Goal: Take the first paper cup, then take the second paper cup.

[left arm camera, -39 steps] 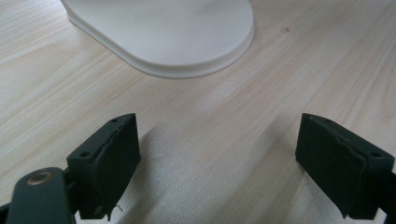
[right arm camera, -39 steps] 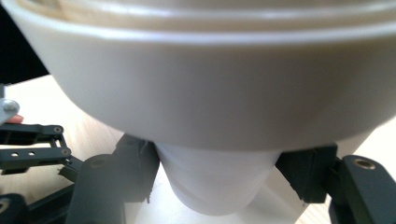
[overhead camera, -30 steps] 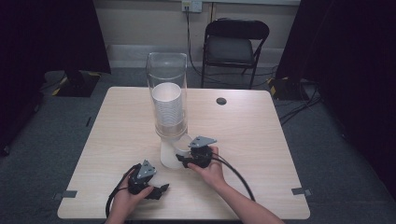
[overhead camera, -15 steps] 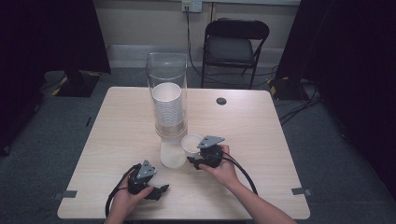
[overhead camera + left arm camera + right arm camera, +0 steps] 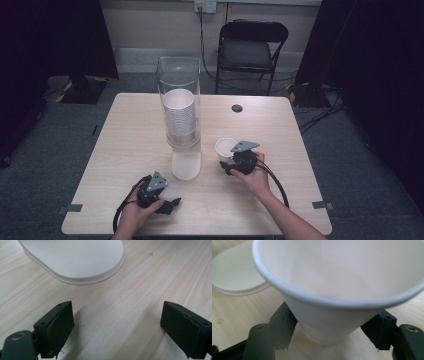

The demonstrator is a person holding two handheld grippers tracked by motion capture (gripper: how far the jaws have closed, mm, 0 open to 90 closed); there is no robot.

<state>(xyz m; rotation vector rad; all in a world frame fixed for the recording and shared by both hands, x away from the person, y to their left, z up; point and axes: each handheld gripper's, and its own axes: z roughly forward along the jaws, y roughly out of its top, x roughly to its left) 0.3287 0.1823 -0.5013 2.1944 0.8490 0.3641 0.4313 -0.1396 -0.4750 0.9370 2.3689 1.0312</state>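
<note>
The right gripper (image 5: 231, 162), clenched on a paper cup (image 5: 225, 148), has moved right, away from the cup dispenser (image 5: 179, 102). The left gripper (image 5: 172, 204) rests released near the dispenser's white base (image 5: 185, 165), probably on the table (image 5: 130, 135).

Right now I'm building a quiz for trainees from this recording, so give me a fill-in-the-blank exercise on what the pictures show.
1. The right gripper is shut on a single white paper ____.
2. The stack of white paper cups stands inside a tall clear ____.
3. The left gripper near the table's front edge has its jaws ____ and holds nothing.
4. Behind the light wooden table stands a black folding ____.

Missing words: cup; tube; open; chair
</note>
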